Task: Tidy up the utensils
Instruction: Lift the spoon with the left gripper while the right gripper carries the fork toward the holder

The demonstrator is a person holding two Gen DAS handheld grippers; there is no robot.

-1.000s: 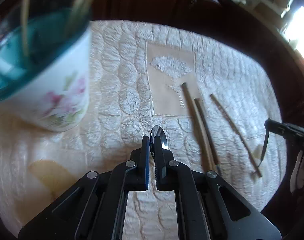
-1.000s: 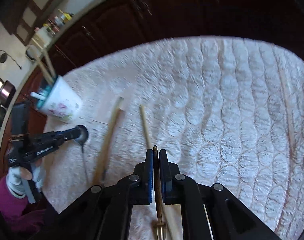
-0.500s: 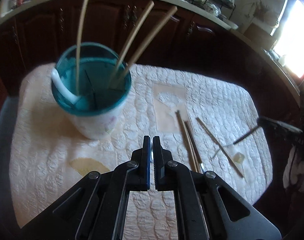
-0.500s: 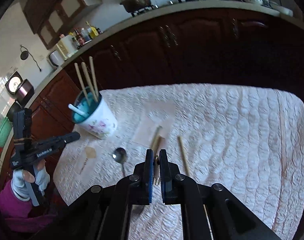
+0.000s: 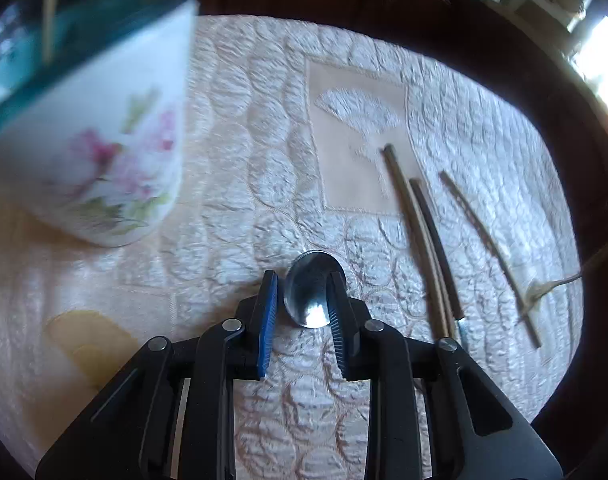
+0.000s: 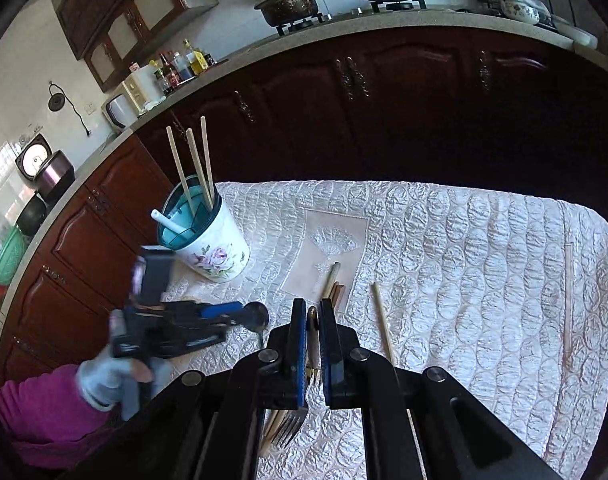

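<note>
Left gripper: the left gripper (image 5: 302, 292) hangs low over the surface, its fingers spread apart, with the spoon's bowl lying between the tips; the right-hand fingertip overlaps the bowl's edge, though whether it touches cannot be told.
Spoon: the spoon (image 5: 310, 294) lies on the quilted cloth (image 5: 244, 160), bowl pointing away from the camera, handle hidden under the gripper; in the right wrist view its bowl (image 6: 258, 314) shows just beyond the left gripper (image 6: 240, 316).
Right gripper: the right gripper (image 6: 313, 312) is nearly closed, clamped on the fork's handle.
Fork: the fork (image 6: 290, 426) is held with its tines hanging down toward the camera, above the cloth; the brown handle runs up between the fingers.
Holder: the floral white cup with a teal insert (image 6: 208, 240) stands at the cloth's left part, near the spoon; 3 chopsticks (image 6: 196, 164) and a white utensil handle (image 6: 166, 218) stand in it. In the left wrist view the cup (image 5: 104, 140) is close and blurred.
Loose utensils: 2 brown-handled pieces (image 5: 424, 240) lie side by side, touching, right of the spoon; 1 thin chopstick (image 5: 488, 252) lies a little farther right, apart from them. Another thin stick (image 6: 569, 300) lies near the cloth's far right edge, well apart.
Surface: a surface covered by the pale quilted cloth with a plain rectangular panel (image 5: 360, 140) bearing a fan motif.
Person: a gloved left hand (image 6: 104, 380) grips the left tool's handle, with a magenta sleeve (image 6: 36, 404) behind it.
</note>
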